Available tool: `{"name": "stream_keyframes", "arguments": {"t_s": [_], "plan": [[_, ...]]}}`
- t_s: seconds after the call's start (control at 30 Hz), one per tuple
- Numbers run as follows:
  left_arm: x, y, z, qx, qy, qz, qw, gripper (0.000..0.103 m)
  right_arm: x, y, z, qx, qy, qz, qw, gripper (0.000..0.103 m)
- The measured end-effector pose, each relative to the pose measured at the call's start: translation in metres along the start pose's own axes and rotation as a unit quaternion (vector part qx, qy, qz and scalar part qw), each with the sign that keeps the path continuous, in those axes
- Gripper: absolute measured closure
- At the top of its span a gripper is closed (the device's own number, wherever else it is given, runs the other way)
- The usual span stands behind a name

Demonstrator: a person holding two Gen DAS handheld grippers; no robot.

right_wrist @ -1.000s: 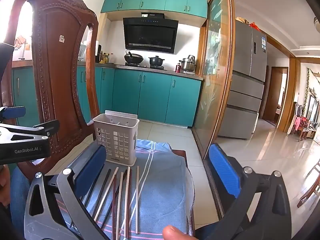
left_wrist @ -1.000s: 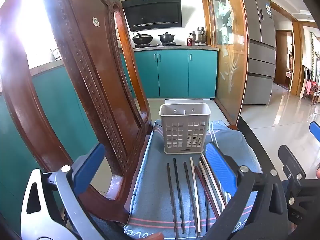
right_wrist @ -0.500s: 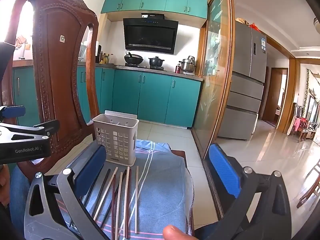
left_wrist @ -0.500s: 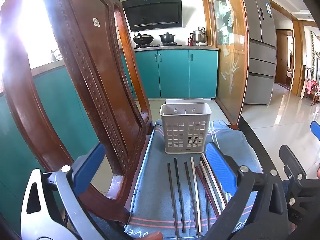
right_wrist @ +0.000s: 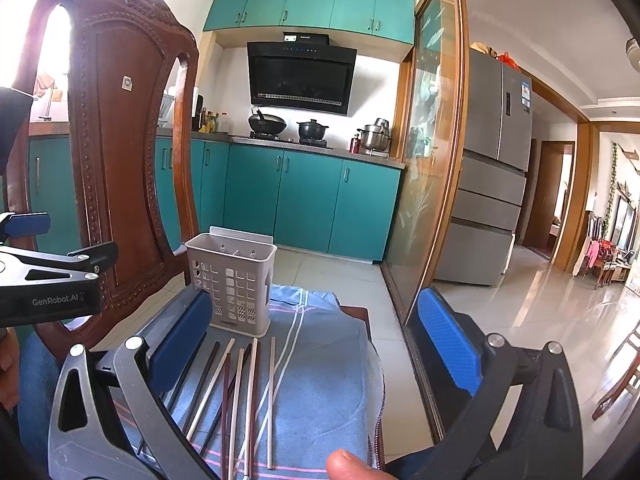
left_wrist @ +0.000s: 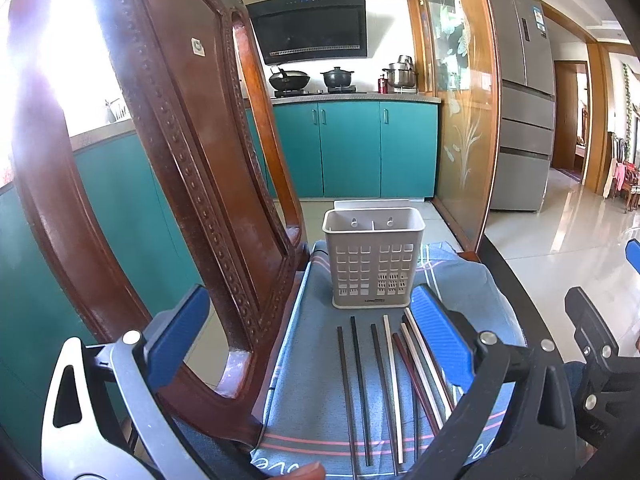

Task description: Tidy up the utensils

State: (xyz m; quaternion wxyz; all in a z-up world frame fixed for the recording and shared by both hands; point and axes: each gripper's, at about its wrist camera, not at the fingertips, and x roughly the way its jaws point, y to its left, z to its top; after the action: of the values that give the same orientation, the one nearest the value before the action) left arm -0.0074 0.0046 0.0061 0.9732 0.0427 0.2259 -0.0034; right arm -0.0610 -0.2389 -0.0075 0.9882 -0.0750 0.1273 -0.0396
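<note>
Two tools in my hands, both with blue pads spread wide and nothing between them. My left tool (left_wrist: 312,340) hovers low over the near end of a blue-grey cloth (left_wrist: 320,360) with pink stripes; the cloth covers the surface the things lie on. My right tool (right_wrist: 316,344) sits just to the right of it, over the same cloth.

Several chopsticks (left_wrist: 384,380) lie loose on the cloth, roughly side by side, running away from me: black ones to the left, pale and dark red ones to the right, the right-hand few overlapping. Just beyond their far tips stands a grey plastic utensil holder (left_wrist: 372,260), upright, perforated front, a divider splitting it into two compartments. Nothing shows above its rim.

Carved wooden chair back (left_wrist: 180,160) stands close on the left, beside the cloth's edge. Teal kitchen cabinets (right_wrist: 296,200) well behind.
</note>
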Motion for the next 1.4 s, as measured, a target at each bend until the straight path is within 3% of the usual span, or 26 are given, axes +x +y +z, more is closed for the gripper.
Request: {"name": "stream_keyframes", "arguments": {"t_s": [1.4], "plan": [[0.0003, -0.0013, -0.0020, 0.000, -0.006, 0.004, 1.0000, 0.003, -0.0037, -0.0019, -0.0018, 0.002, -0.008, 0.001, 1.000, 0.003]]}}
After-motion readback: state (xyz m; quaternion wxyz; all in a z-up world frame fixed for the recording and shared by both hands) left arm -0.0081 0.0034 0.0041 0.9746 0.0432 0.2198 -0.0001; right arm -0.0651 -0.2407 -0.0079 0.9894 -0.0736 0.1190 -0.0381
